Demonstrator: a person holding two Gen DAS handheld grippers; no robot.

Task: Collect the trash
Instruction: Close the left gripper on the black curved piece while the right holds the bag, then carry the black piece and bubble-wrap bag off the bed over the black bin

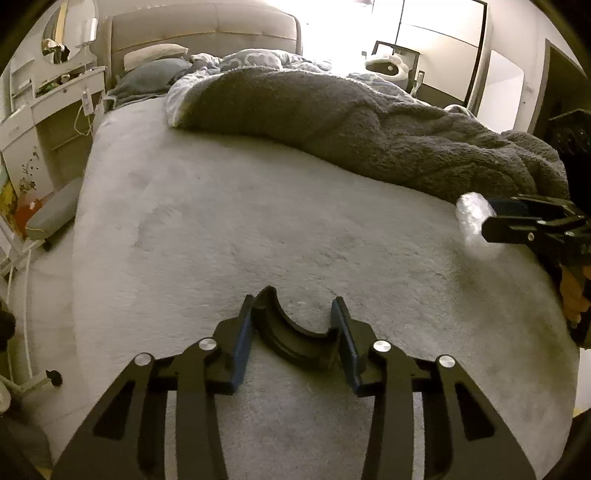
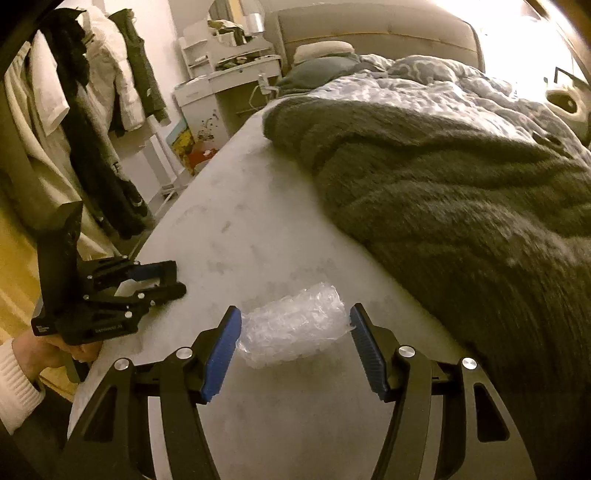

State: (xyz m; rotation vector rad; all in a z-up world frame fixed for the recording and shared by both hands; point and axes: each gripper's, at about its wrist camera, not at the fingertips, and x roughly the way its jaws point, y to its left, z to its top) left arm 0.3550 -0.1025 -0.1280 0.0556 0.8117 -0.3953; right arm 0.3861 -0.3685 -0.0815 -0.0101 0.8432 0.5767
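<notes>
- On the pale bed cover (image 1: 258, 229), your left gripper (image 1: 295, 332) has its blue pads set against both ends of a curved black plastic piece (image 1: 295, 339); treat it as gripped at a narrow setting.
- At 3 o'clock in the left wrist view, your right gripper (image 1: 491, 218) carries a wad of clear bubble wrap (image 1: 472, 218) between its pads.
- From the right wrist view, the bubble wrap (image 2: 291, 325) fills the span between the blue pads (image 2: 221, 350) of the right gripper (image 2: 295, 332), which stands at a medium width closed on the wad. You cannot tell whether the wad touches the cover.
- At 9 o'clock in that view, the left gripper (image 2: 162, 280) lies low on the cover, held by a hand (image 2: 55, 347) in a white ribbed sleeve (image 2: 14, 384).
- From 12 to 4 o'clock, a heaped grey fleece blanket (image 2: 443, 192) occupies the far side of the bed; it stands near the right gripper's far finger.
- Behind the blanket lies a patterned light duvet (image 2: 424, 85), with pillows (image 2: 325, 55) against a padded headboard (image 2: 369, 26) at 12 o'clock.
- At 10 to 11 o'clock, hanging clothes (image 2: 92, 110) crowd the bedside, and a white dresser (image 2: 229, 66) with a round mirror stands beyond them.
- Beside the bed at 9 o'clock in the left wrist view sits a grey padded stool (image 1: 55, 210).
</notes>
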